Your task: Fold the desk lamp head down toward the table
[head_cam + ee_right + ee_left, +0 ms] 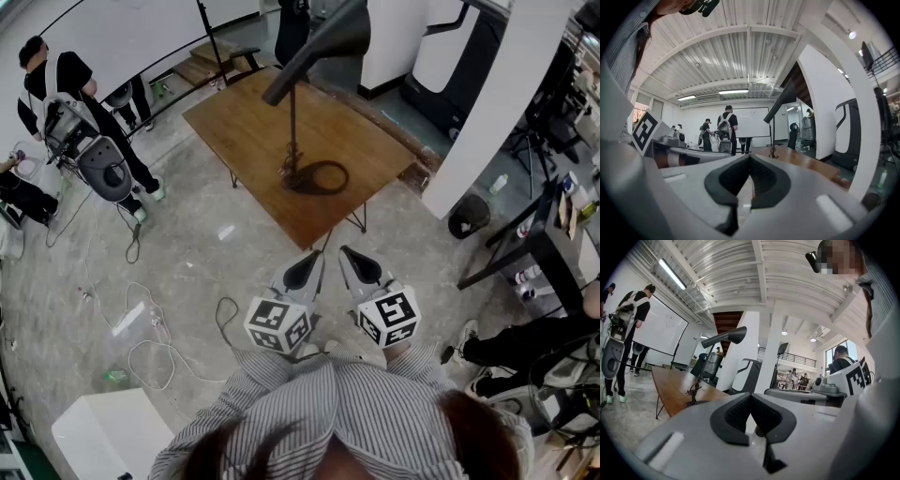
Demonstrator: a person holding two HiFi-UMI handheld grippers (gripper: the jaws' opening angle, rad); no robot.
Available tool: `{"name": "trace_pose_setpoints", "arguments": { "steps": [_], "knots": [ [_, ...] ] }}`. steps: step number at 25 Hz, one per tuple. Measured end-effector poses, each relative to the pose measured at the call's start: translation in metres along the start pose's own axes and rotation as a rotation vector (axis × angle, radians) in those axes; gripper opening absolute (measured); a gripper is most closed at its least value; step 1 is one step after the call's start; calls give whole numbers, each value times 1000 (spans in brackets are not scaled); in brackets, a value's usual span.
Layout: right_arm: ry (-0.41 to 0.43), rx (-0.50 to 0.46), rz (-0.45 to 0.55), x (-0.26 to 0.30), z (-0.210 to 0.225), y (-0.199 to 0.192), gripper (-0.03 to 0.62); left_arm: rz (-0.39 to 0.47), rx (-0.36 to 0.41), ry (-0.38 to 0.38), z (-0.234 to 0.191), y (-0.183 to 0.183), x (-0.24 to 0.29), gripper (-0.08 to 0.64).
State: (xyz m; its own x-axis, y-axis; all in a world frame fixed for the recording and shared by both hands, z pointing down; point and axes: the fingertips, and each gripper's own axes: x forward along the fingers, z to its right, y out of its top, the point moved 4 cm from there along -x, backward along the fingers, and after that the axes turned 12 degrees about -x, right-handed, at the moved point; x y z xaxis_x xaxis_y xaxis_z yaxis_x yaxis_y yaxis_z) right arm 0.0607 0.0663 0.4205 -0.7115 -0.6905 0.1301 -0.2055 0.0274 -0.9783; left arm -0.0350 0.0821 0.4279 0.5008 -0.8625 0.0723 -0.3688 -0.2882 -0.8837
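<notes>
A desk lamp stands on the wooden table (246, 127). Its thin pole (292, 122) rises from a base (293, 173) with coiled cord, and the dark head (323, 45) is raised high, slanting up to the right. Both grippers hang close to my body, short of the table's near corner. My left gripper (314, 256) is shut with nothing in it, and so is my right gripper (347, 251). In the left gripper view the gripper (750, 399) faces the lamp head (724, 337), far off. The right gripper (750, 159) sees the lamp head (780, 101) beyond the table too.
A person with a backpack rig (58, 89) stands at the far left. Cables (150, 342) lie on the floor beside a white box (103, 436). A white partition (506, 103), a black bin (467, 217) and a dark desk (539, 246) are on the right.
</notes>
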Motion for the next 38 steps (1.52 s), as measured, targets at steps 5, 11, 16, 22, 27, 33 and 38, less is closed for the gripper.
{"name": "trace_pose_setpoints", "arguments": {
  "steps": [5, 11, 16, 22, 27, 33, 38],
  "knots": [
    [14, -20, 0, 3, -7, 3, 0, 1, 1, 5, -3, 1, -2, 4],
    [25, -25, -2, 4, -8, 4, 0, 5, -10, 5, -4, 2, -2, 3],
    [38, -20, -4, 5, -7, 2, 0, 5, -16, 9, -4, 1, 0, 4],
    [31, 0, 40, 6, 6, 0, 0, 25, -40, 7, -6, 2, 11, 5],
    [41, -16, 40, 7, 22, -7, 0, 17, -55, 9, -5, -3, 28, 5],
    [50, -17, 19, 5, 35, -24, 0, 4, -73, 31, -5, -21, 43, 5],
    [73, 1, -1, 23, 47, -28, 0, 7, -63, 57, -25, -11, 58, 5]
  ]
}}
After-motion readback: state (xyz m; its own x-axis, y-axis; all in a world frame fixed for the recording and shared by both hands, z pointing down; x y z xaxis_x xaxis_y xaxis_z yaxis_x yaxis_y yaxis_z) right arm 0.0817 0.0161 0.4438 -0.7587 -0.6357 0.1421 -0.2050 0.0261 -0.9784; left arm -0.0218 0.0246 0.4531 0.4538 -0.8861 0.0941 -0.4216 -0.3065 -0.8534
